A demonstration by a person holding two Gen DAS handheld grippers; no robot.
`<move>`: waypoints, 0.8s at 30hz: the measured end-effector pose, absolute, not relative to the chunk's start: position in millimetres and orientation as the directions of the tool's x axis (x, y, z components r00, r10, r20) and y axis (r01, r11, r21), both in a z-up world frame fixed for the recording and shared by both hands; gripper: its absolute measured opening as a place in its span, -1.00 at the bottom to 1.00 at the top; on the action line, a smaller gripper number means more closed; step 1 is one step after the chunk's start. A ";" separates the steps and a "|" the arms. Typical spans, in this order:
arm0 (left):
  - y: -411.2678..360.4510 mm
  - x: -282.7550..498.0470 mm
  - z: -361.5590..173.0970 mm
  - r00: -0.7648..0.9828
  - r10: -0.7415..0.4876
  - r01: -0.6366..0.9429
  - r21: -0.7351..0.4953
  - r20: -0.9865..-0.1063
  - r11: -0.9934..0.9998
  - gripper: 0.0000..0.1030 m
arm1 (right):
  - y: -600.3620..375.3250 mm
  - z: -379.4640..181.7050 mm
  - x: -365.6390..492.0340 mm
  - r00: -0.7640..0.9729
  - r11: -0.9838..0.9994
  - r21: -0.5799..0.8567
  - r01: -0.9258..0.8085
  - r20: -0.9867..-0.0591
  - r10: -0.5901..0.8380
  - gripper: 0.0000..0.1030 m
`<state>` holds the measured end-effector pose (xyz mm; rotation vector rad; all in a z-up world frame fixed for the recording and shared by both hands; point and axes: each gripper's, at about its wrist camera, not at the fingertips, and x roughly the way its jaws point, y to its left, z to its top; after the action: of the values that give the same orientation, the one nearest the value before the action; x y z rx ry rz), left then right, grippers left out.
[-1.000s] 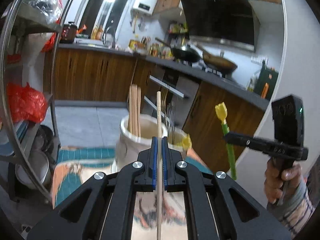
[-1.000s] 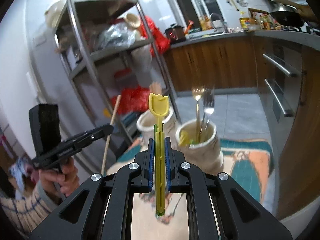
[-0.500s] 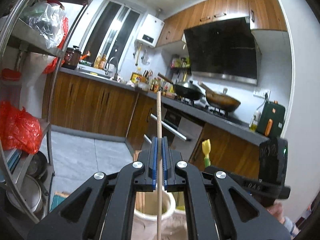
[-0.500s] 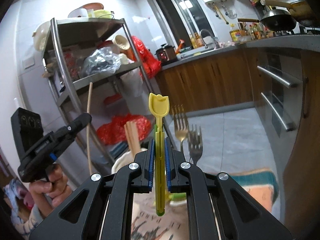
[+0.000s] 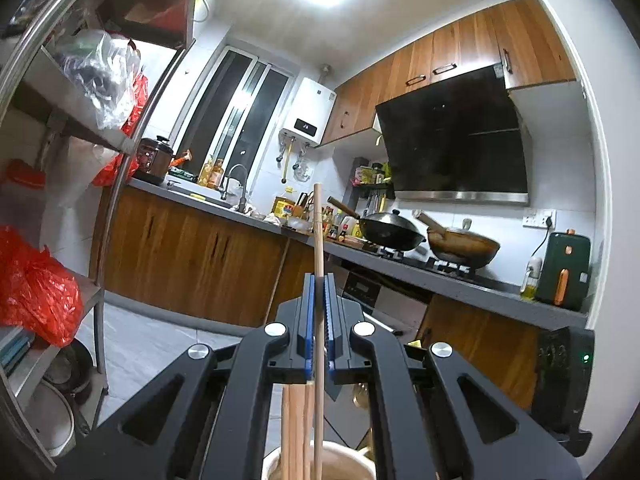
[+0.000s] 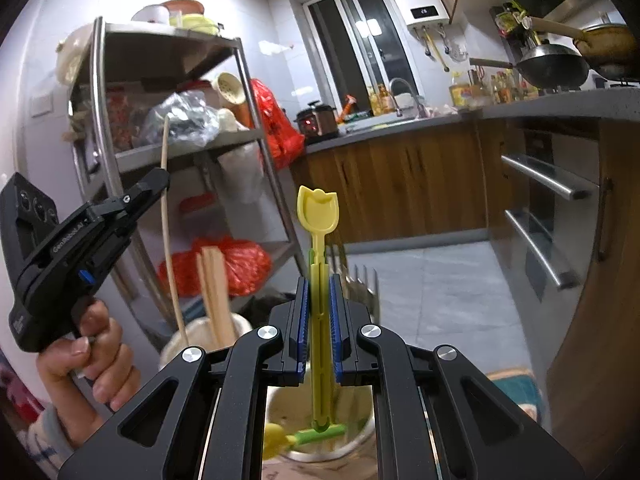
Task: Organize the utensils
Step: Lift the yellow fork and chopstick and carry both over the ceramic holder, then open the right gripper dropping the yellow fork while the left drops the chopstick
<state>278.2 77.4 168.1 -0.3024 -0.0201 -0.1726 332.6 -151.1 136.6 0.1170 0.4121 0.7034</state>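
Chopstick (image 5: pixel 318 248) and spoon (image 6: pixel 319 264) are each pinched upright in a separate gripper, both poised over pale jars on the table. The left gripper (image 5: pixel 318 332) has its blue pads pressed together on the single wooden chopstick partway up its length, so a long stretch rises above the jaws and the lower end hangs down into the mouth of the jar (image 5: pixel 272 460) just below, next to several chopsticks (image 5: pixel 294 432) already standing there. Thin wood like this looks very light and stiff, but it is round and smooth, so it could pivot or slide in a narrow pinch; a hold nearer the middle, as here, should keep it from swinging. The right gripper (image 6: pixel 319 320) clamps the shaft of the yellow plastic spoon below its tulip-shaped bowl, with the lower end reaching into the second jar (image 6: pixel 360 436) directly beneath, where another yellow-and-green utensil (image 6: pixel 304 434) lies aslant. Fork tines (image 6: pixel 362 286) show just behind the right finger. The spoon seems light and slightly flexible, probably slick plastic, so gripping the flat ribbed shaft rather than the bowl appears the safer choice. Both jars look like ceramic, likely heavy enough to stay put but chippable if struck.
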 end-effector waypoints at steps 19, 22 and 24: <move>62.3 253.1 114.9 0.989 -0.126 0.108 -0.210 -0.072 0.972 -0.92 | -148.8 112.7 309.7 0.689 0.795 0.148 -0.588 -0.423 0.588 -0.79; 59.6 253.6 112.9 0.989 -0.119 0.100 -0.199 -0.089 0.975 -0.92 | -148.7 111.6 308.5 0.684 0.797 0.146 -0.587 -0.437 0.584 -0.79; 58.1 255.6 111.0 0.988 -0.118 0.096 -0.199 -0.102 0.975 -0.92 | -149.9 111.0 308.3 0.684 0.798 0.147 -0.584 -0.440 0.582 -0.79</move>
<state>255.6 58.1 111.0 -0.1954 0.1134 -0.1080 308.3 -149.9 111.0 -0.0050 0.4914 0.6531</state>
